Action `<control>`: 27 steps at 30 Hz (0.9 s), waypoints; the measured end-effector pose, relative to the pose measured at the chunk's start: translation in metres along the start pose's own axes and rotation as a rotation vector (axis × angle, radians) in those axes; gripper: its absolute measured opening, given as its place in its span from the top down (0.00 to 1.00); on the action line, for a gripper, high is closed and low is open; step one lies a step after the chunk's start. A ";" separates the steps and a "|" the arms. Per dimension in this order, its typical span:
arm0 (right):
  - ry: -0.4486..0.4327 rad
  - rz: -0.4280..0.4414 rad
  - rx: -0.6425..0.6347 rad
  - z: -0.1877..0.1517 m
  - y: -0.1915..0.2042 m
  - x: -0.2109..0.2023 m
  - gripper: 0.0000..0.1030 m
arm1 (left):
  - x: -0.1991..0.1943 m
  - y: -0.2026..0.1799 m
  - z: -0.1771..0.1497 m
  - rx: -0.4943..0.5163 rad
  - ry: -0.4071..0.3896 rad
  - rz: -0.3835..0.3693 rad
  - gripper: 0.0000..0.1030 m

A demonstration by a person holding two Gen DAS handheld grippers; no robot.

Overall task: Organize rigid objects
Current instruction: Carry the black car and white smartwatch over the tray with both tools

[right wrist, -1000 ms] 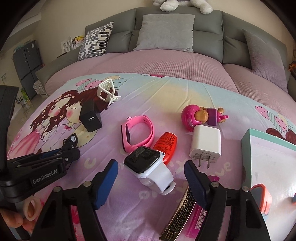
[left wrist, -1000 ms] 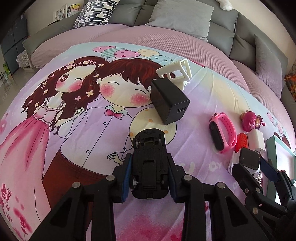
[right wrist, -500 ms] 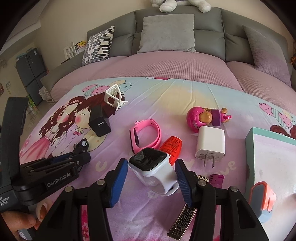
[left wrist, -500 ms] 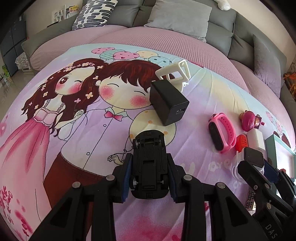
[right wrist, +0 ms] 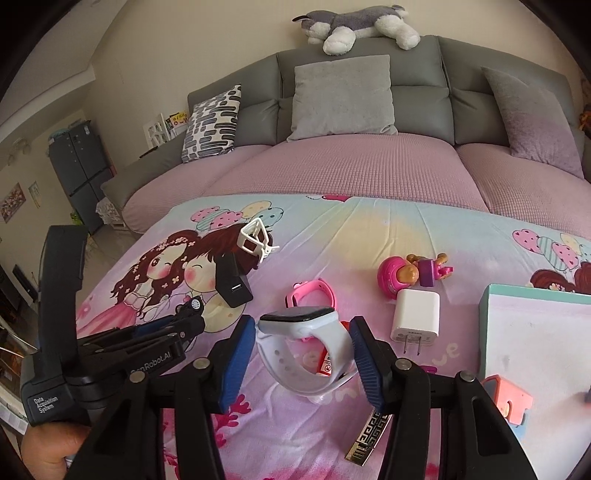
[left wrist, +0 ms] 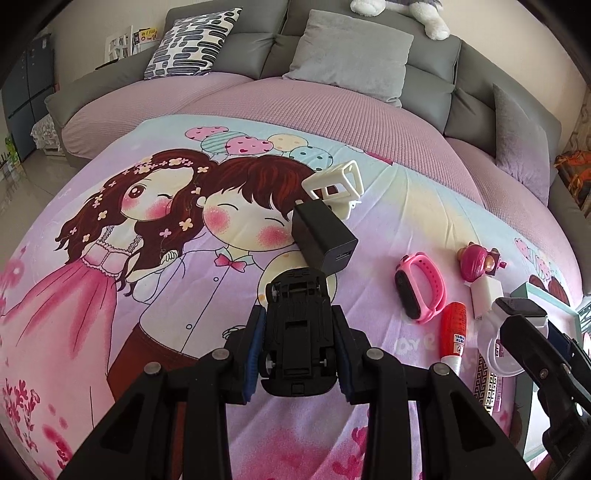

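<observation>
My left gripper (left wrist: 298,345) is shut on a black toy car (left wrist: 297,328), held upside down above the cartoon bedsheet. My right gripper (right wrist: 304,349) is shut on a white smartwatch (right wrist: 306,339) and holds it lifted off the sheet; the watch also shows in the left wrist view (left wrist: 511,328). On the sheet lie a black charger (left wrist: 323,236), a white plastic frame (left wrist: 338,184), a pink wristband (left wrist: 421,288), a red tube (left wrist: 452,332), a white charger (right wrist: 415,319) and a pink toy figure (right wrist: 402,277).
A teal-rimmed box (right wrist: 535,332) stands at the right with a coral piece (right wrist: 511,400) by its near corner. A gold-patterned strip (right wrist: 367,435) lies under my right gripper. Grey cushions (right wrist: 341,96) and a plush dog (right wrist: 354,26) are at the sofa back.
My right gripper has closed on the white smartwatch and lifted it off the sheet. My left gripper has kept hold of the toy car and risen slightly.
</observation>
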State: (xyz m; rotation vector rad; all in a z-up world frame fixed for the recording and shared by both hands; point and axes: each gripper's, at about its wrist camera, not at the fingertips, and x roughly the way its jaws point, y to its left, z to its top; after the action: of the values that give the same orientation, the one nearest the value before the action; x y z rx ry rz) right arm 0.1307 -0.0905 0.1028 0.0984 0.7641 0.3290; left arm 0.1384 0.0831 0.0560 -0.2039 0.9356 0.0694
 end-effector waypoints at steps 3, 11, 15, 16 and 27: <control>-0.001 -0.003 0.006 0.001 -0.002 -0.001 0.46 | -0.003 0.000 0.002 0.002 -0.009 0.000 0.66; -0.018 -0.020 0.026 0.002 -0.012 -0.008 0.46 | -0.017 -0.007 0.006 0.011 -0.046 -0.019 0.65; -0.033 -0.037 0.051 0.004 -0.024 -0.015 0.46 | -0.022 -0.017 0.008 0.030 -0.056 -0.033 0.66; -0.037 -0.047 0.056 0.004 -0.028 -0.017 0.46 | -0.023 -0.020 0.009 0.038 -0.058 -0.039 0.65; -0.098 -0.210 0.147 0.008 -0.089 -0.050 0.46 | -0.035 -0.093 0.013 0.200 -0.087 -0.106 0.65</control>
State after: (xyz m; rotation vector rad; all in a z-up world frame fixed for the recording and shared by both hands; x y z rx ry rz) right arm 0.1253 -0.1901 0.1229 0.1696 0.6942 0.0673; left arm 0.1417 -0.0045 0.1053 -0.0646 0.8378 -0.1118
